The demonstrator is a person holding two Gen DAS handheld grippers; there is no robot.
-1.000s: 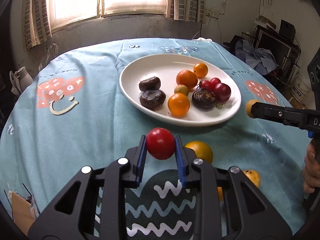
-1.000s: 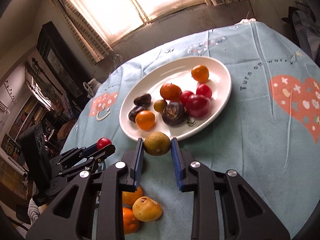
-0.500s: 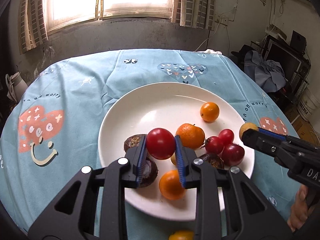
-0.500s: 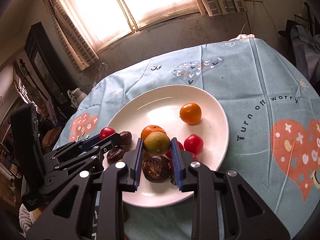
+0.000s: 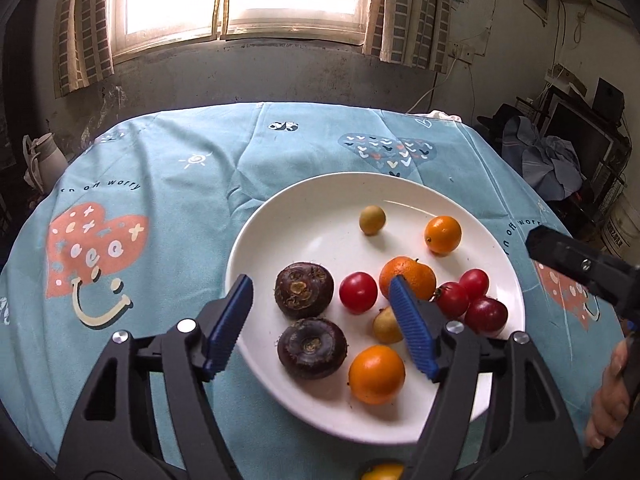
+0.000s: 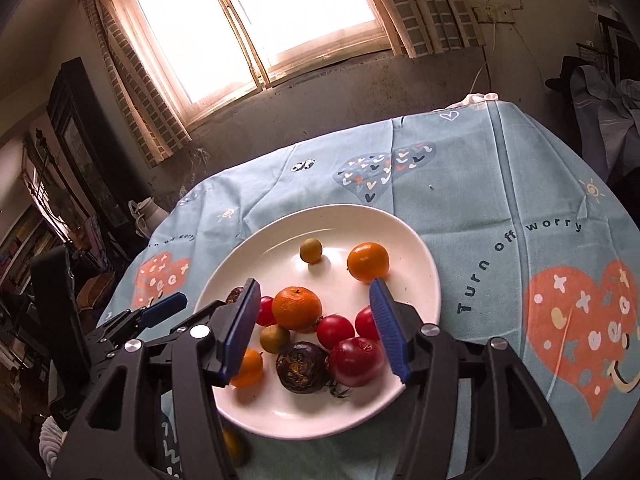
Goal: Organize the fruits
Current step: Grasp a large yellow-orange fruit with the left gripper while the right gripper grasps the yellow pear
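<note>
Both fruits now lie released on the plate [image 5: 256,240]; left gripper [image 5: 322,328] and right gripper [image 6: 316,332] jaws spread empty. Tomatoes bruise: grip sides lightly.

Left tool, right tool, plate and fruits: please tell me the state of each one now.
Left tool: open, holding nothing.
Right tool: open, holding nothing.
White plate: loaded with fruits.
Red tomato: lying on the plate, free.
Greenish fruit: lying on the plate, apart from the others.
</note>
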